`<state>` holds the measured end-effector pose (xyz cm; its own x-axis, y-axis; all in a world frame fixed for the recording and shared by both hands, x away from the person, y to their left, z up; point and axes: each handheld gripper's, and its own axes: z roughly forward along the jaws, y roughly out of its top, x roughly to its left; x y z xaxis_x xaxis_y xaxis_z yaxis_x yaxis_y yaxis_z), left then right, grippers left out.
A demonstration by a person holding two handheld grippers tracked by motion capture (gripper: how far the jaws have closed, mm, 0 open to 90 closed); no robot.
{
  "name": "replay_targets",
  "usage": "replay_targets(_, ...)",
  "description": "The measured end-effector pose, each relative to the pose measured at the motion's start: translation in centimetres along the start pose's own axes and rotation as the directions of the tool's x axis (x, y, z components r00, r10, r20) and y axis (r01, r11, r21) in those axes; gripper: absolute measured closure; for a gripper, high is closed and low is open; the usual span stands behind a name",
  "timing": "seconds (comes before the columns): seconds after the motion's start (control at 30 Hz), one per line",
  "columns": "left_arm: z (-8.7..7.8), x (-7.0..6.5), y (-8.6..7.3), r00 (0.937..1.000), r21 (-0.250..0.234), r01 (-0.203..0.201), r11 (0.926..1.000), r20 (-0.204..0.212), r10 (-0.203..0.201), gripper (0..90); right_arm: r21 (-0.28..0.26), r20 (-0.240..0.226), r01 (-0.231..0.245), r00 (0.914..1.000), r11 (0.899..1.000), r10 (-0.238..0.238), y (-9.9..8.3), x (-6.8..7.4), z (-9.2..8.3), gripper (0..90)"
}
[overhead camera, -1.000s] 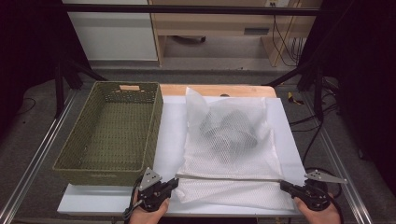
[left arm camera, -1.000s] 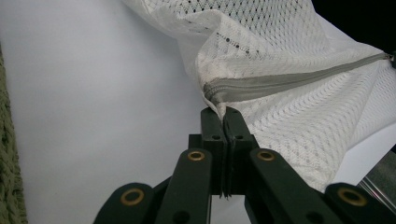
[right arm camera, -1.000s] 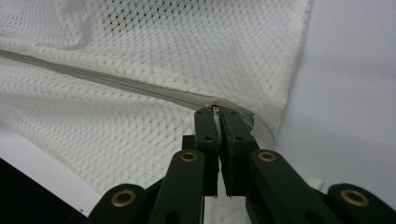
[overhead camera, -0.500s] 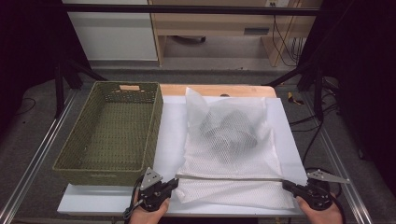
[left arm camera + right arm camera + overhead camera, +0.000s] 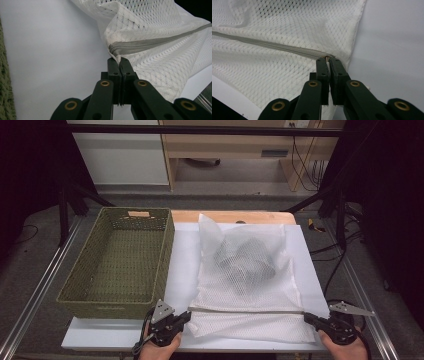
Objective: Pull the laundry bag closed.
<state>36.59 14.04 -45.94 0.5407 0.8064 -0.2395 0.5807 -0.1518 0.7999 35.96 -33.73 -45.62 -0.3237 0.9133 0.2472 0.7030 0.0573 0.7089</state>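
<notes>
Left tongs point(image 5: 186, 316) are clenched on the left end of the grey zipper point(image 5: 245, 310), and in the left gripper view those tongs point(image 5: 120, 62) pinch the mesh right where the zipper tape point(image 5: 155, 41) ends, jaws pressed tight together. Right tongs point(image 5: 306, 317) are clamped on the opposite end; the right gripper view has them point(image 5: 328, 60) nipped onto the small brass zipper pull point(image 5: 327, 57), jaws all but touching.

Between the two, the zipper runs in a taut, nearly straight line across the near part of the white mesh laundry bag point(image 5: 245, 270). The bag lies flat on the white sheet point(image 5: 182, 255) covering the counter point(image 5: 235, 216), its zipper end towards the near edge, its closed end reaching towards the far edge. Something dark and bundled point(image 5: 247, 262) shows through the mesh around the bag's middle; what it is, the netting blurs too much to tell.

Over on the counter's left side sits the green woven basket point(image 5: 120, 265), its long wall just beside the bag's left edge, well clear of both tongs. A hand point(image 5: 159, 351) grips the left tool at the near edge, and another hand point(image 5: 345, 347) holds the right one at the near right corner.
</notes>
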Motion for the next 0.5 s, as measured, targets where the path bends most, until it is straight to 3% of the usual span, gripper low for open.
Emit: replay_targets(0.5, 0.16, 0.12, -0.09, 0.9998, 0.015, -0.003, 0.9999, -0.019, 0.003, 89.2, 0.005, 0.008, -0.001, 1.0, 1.0, 0.001, -0.09, -0.34, 0.12, 86.9)
